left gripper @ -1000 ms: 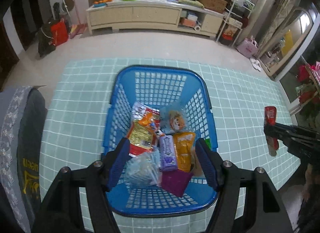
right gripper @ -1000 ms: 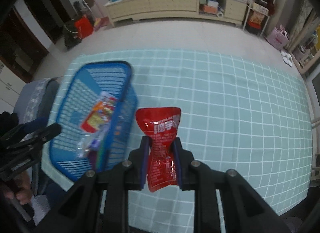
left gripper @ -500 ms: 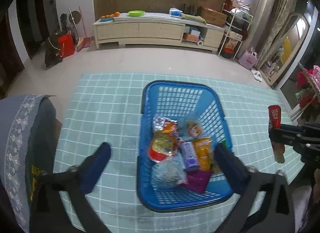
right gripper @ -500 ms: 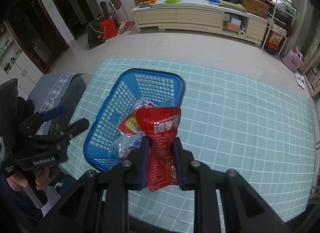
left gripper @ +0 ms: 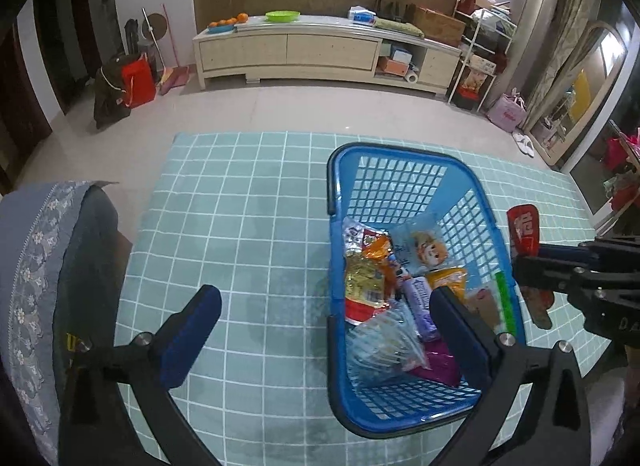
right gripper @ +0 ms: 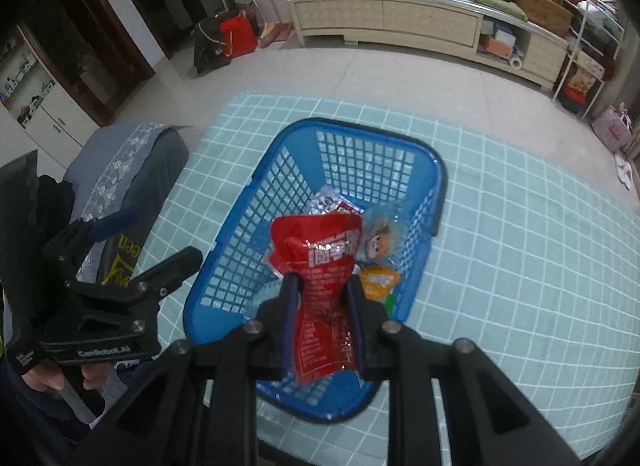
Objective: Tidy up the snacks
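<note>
A blue plastic basket stands on the teal checked tablecloth. It holds several snack packets: a yellow-and-red one, a clear bag and a cartoon-face packet. My right gripper is shut on a red snack packet and hangs over the basket's near end. In the left wrist view that packet shows just past the basket's right wall. My left gripper is wide open and holds nothing; it straddles the basket's left wall from above.
A chair draped in grey patterned cloth stands at the table's left edge. The tablecloth stretches left and right of the basket. A long cream sideboard stands far across the floor.
My left gripper opened wide and drew left, out from over the snacks. My right gripper carried the red packet leftward from beside the basket to above it.
</note>
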The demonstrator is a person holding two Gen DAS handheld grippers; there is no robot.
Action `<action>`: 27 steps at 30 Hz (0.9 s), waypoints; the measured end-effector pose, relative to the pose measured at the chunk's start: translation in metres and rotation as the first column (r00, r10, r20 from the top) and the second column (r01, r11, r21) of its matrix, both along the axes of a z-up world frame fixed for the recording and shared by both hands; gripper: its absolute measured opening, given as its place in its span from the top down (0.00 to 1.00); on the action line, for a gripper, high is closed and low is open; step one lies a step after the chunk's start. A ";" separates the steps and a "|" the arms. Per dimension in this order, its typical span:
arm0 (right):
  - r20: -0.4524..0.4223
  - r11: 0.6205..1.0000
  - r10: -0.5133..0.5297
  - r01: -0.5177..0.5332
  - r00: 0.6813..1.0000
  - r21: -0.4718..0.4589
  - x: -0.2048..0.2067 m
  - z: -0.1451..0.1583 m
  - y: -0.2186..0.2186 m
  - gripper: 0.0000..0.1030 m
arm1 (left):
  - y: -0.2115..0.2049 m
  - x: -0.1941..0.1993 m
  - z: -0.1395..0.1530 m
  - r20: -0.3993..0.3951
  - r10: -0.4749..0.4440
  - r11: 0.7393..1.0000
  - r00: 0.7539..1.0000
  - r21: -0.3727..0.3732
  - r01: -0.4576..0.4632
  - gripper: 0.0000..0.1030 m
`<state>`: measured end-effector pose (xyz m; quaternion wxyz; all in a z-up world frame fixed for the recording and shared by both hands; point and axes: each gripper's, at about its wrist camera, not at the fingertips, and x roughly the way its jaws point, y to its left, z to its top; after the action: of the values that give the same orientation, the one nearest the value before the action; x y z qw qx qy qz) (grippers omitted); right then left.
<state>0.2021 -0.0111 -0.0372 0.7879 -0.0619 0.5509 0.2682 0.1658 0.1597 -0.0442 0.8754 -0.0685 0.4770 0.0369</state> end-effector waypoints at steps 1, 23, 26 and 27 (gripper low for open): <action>-0.008 1.000 -0.002 0.002 1.000 -0.001 0.003 -0.005 0.002 0.73 | 0.001 0.001 -0.003 -0.003 -0.001 1.000 1.000 -0.001 0.001 0.00; -0.057 0.998 0.045 -0.048 0.997 -0.039 0.021 -0.045 0.020 0.45 | -0.003 0.017 -0.039 -0.063 -0.047 0.999 0.997 0.006 0.047 0.00; -0.027 0.998 0.036 -0.037 0.999 -0.055 0.017 -0.040 0.013 0.29 | 0.001 0.011 -0.041 -0.061 -0.032 0.999 0.998 -0.018 0.031 0.00; -0.019 0.998 0.032 -0.033 0.999 -0.058 0.017 -0.039 0.010 0.27 | 0.001 0.009 -0.041 -0.059 -0.028 0.999 0.998 -0.019 0.027 0.00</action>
<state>0.2190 -0.0006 -0.0759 0.7764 -0.0915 0.5643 0.2653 0.1751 0.1602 -0.0851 0.8607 -0.0684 0.5041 0.0226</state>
